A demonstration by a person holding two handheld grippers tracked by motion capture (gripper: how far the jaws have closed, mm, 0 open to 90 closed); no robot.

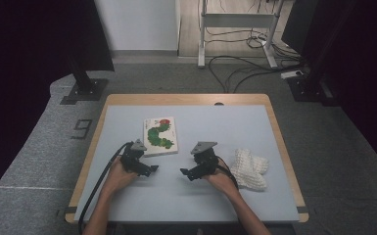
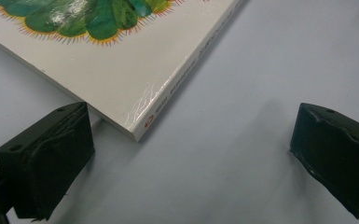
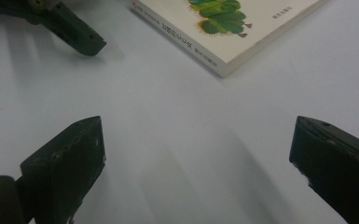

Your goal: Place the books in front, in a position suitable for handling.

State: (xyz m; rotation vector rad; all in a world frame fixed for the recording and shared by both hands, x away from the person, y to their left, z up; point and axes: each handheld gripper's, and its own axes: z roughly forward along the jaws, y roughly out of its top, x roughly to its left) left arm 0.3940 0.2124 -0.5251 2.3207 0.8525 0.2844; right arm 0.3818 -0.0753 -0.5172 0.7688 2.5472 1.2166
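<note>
In the lower middle of the high view, the left gripper (image 1: 149,169) and the right gripper (image 1: 185,172) are held low over the table (image 1: 274,196), their tips turned toward each other. In both gripper views the jaws are seen spread wide apart, and nothing is grasped between them; only bare pale blue surface lies in the gap.

Just beyond the left gripper, the book (image 1: 160,135) lies flat, a little left of the centre of the high view. In the left gripper view its near corner (image 2: 137,133) is just beside the left jaw, but no contact can be confirmed. In the right gripper view the book (image 3: 242,37) is found in the upper part of the frame, apart from the jaws.

The book is judged to be thin, stiff and rather light. Its cover is glossy, with a green caterpillar painted on white, so it may be slippery. A hold at the spine corner, with one jaw slid under the edge, seems most suitable.

At the right of the high view, beside the right hand, a white knitted cloth (image 1: 248,169) with a bumpy texture is seen, soft and crumpled.
</note>
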